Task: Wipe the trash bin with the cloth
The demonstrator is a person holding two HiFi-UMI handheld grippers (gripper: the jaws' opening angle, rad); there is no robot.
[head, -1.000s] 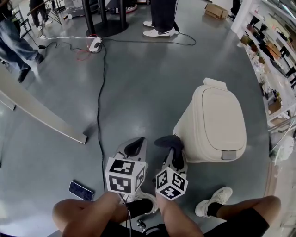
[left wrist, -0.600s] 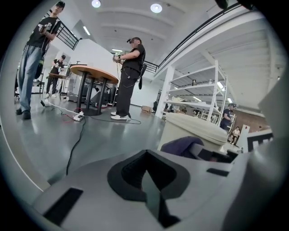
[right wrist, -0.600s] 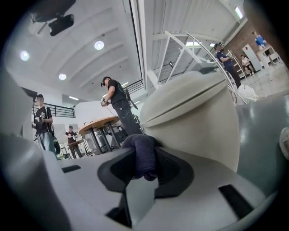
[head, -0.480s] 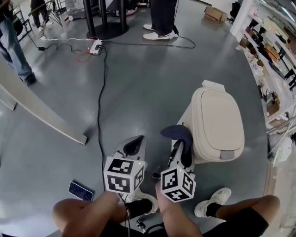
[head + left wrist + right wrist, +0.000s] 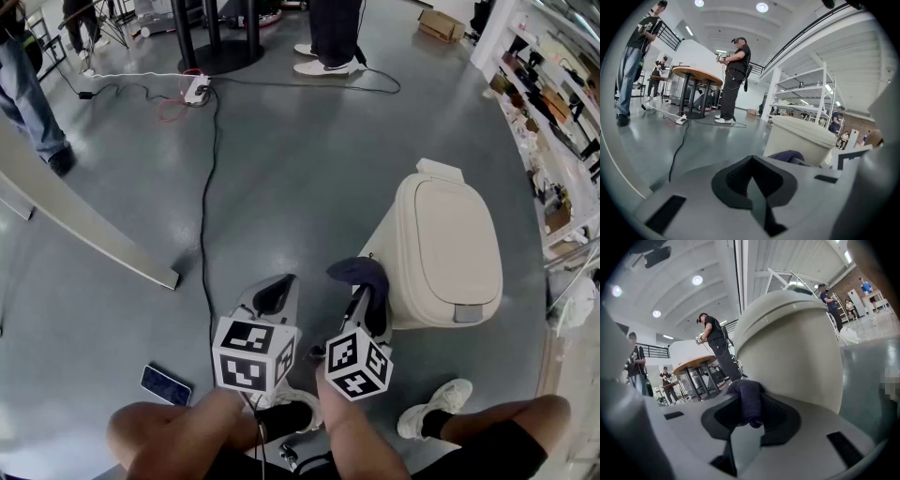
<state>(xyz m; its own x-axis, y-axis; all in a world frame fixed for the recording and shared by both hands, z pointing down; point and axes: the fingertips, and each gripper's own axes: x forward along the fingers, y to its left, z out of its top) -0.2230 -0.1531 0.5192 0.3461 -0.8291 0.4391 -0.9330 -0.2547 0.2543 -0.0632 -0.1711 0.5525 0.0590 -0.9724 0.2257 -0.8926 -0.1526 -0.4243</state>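
Observation:
A cream trash bin (image 5: pixel 441 248) with a closed flap lid stands on the grey floor; its rounded side fills the right gripper view (image 5: pixel 787 348). My right gripper (image 5: pixel 364 298) is shut on a dark purple cloth (image 5: pixel 358 271), which bulges out of the jaws (image 5: pixel 747 401) against the bin's left side wall. My left gripper (image 5: pixel 272 298) hangs just left of it, shut, with nothing between its black pads (image 5: pixel 752 180). In the left gripper view the bin (image 5: pixel 801 138) and the cloth (image 5: pixel 790 156) show at the right.
A black cable (image 5: pixel 202 206) runs down the floor to a power strip (image 5: pixel 195 90). A phone (image 5: pixel 166 385) lies by my left knee. A long grey beam (image 5: pixel 89 239) crosses the left. Shelving (image 5: pixel 553 103) lines the right. People stand at the far end by a round table base (image 5: pixel 211 52).
My right gripper has carried the cloth a little up and to the right along the bin's left side. The left gripper has stayed put.

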